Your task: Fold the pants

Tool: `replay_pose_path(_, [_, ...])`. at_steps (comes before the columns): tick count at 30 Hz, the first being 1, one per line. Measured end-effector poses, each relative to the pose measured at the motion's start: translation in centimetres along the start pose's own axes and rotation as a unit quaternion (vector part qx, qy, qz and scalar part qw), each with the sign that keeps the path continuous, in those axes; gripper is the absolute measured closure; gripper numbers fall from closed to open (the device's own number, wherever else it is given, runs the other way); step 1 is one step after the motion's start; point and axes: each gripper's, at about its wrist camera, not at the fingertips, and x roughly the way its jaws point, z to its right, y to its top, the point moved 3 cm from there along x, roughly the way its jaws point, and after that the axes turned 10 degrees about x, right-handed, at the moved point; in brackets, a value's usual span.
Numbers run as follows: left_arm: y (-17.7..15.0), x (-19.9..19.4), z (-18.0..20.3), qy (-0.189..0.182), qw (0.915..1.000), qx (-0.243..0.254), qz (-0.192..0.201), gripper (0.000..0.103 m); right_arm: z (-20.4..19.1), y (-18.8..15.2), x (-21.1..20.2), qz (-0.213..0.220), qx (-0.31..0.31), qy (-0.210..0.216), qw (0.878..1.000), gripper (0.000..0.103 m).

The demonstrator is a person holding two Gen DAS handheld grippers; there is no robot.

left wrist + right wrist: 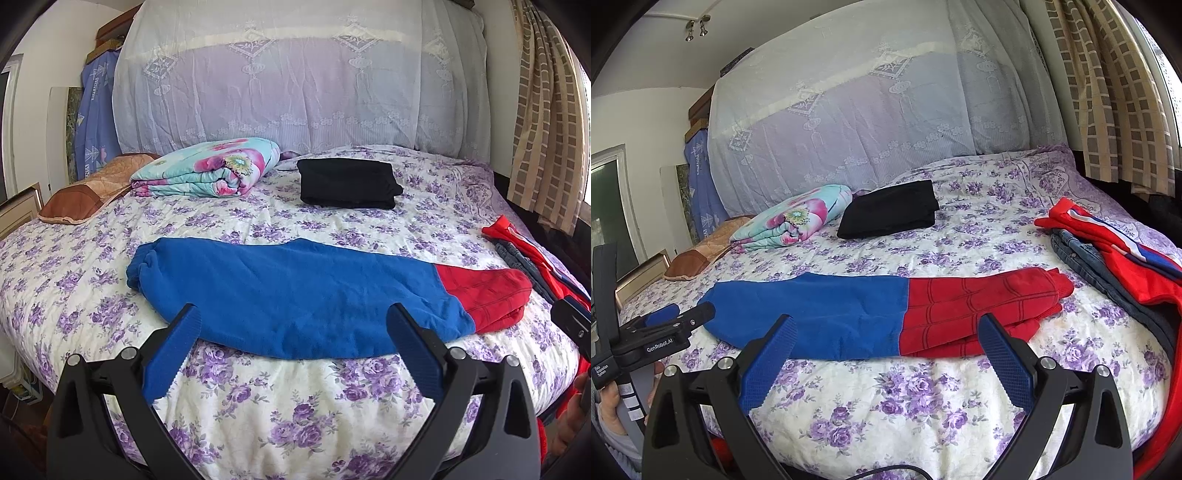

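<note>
A pair of blue pants with red web-patterned lower legs point(295, 299) point(879, 317) lies across the bed, folded lengthwise, blue end to the left, red end to the right. My left gripper point(293, 317) hovers open over the near edge of the blue part, with nothing between its blue pads. My right gripper point(888, 328) is open too, just in front of the seam where blue meets red. In the right wrist view the left gripper point(681, 314) shows at the left by the blue end. A black part of the right gripper point(570, 319) shows at the right edge of the left wrist view.
The bed has a purple-flowered cover point(288, 402). Further back lie folded black pants point(347, 182) point(890, 214), a folded floral quilt point(210, 168) and a brown pillow point(85, 195). Red clothes and jeans point(1115, 254) are piled at the right. A lace-draped headboard point(295, 81) and a curtain point(546, 110) stand behind.
</note>
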Motion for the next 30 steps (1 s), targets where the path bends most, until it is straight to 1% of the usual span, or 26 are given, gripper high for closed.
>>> replay_pose_path(15, [0.01, 0.01, 0.0, 0.0, 1.0, 0.0, -0.001, 0.005, 0.11, 0.29, -0.14, -0.003, 0.009, 0.001, 1.0, 0.004])
replay_pose_path(25, [-0.69, 0.71, -0.17, -0.003, 0.9999, -0.003, -0.015, 0.005, 0.17, 0.36, 0.05, -0.01, 0.02, 0.0, 1.0, 0.004])
replay_pose_path(30, [-0.55, 0.61, -0.18, -0.003, 0.9999, -0.002, -0.013, 0.005, 0.23, 0.42, 0.07, -0.01, 0.02, 0.001, 1.0, 0.004])
